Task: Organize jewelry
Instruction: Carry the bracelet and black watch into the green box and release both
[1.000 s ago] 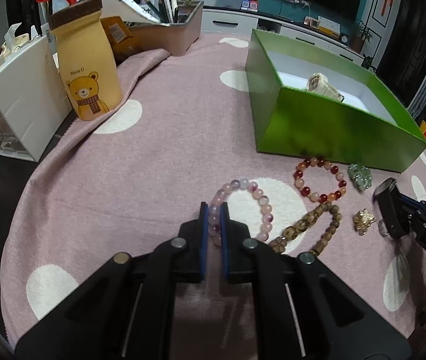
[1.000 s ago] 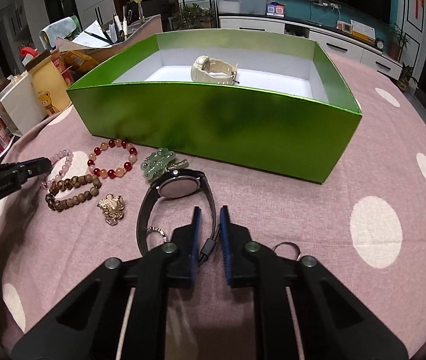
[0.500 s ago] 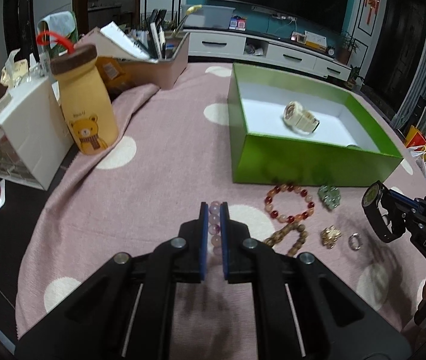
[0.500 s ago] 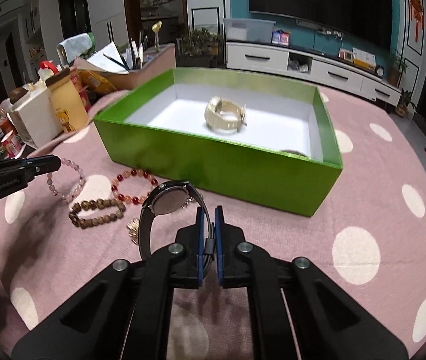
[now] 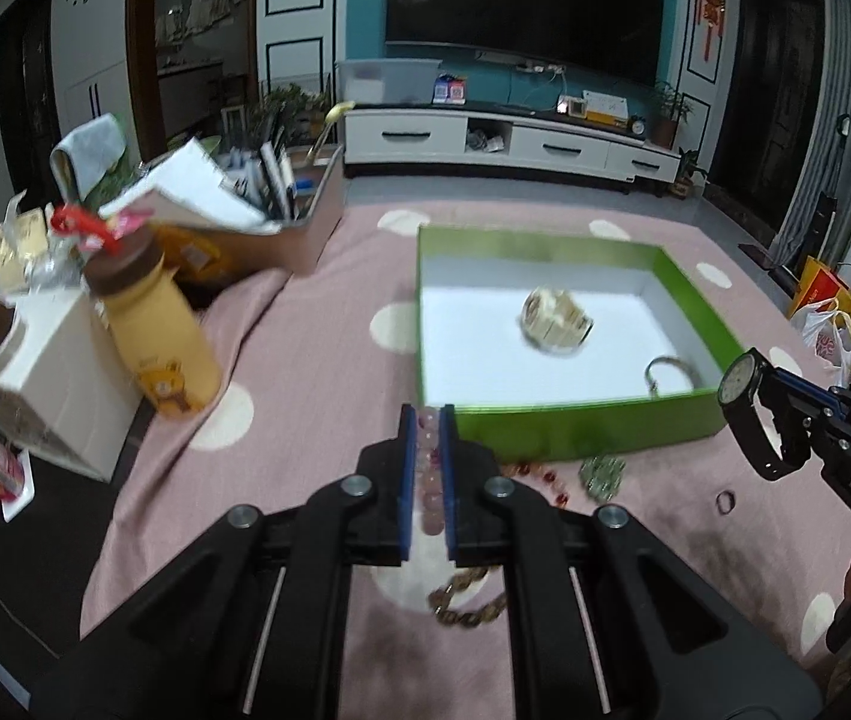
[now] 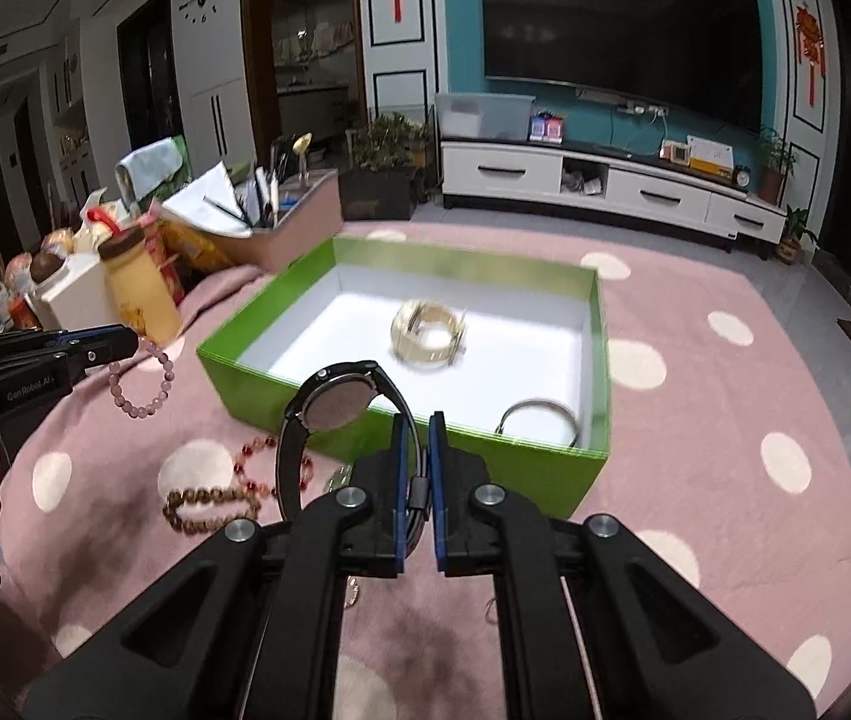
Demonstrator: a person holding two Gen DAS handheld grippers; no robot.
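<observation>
While both loads hang clear of cloth: left gripper [image 5: 427,468] pinching bracelet [image 6: 143,381], right gripper [image 6: 416,474] pinching watch [image 6: 335,414]; carry over box [image 6: 401,432] wall, release low inside.

A: Left wrist view? 
B: Rides behind the left gripper [image 5: 427,414], angled down over the worktop [image 5: 317,360], facing the green box [image 5: 575,426] and the TV wall.

A: Right wrist view? 
B: Same tilt, from behind the right gripper [image 6: 413,420], box closer. Both share the box and the cream watch [image 6: 428,333]; each sees the other gripper at its edge.
</observation>
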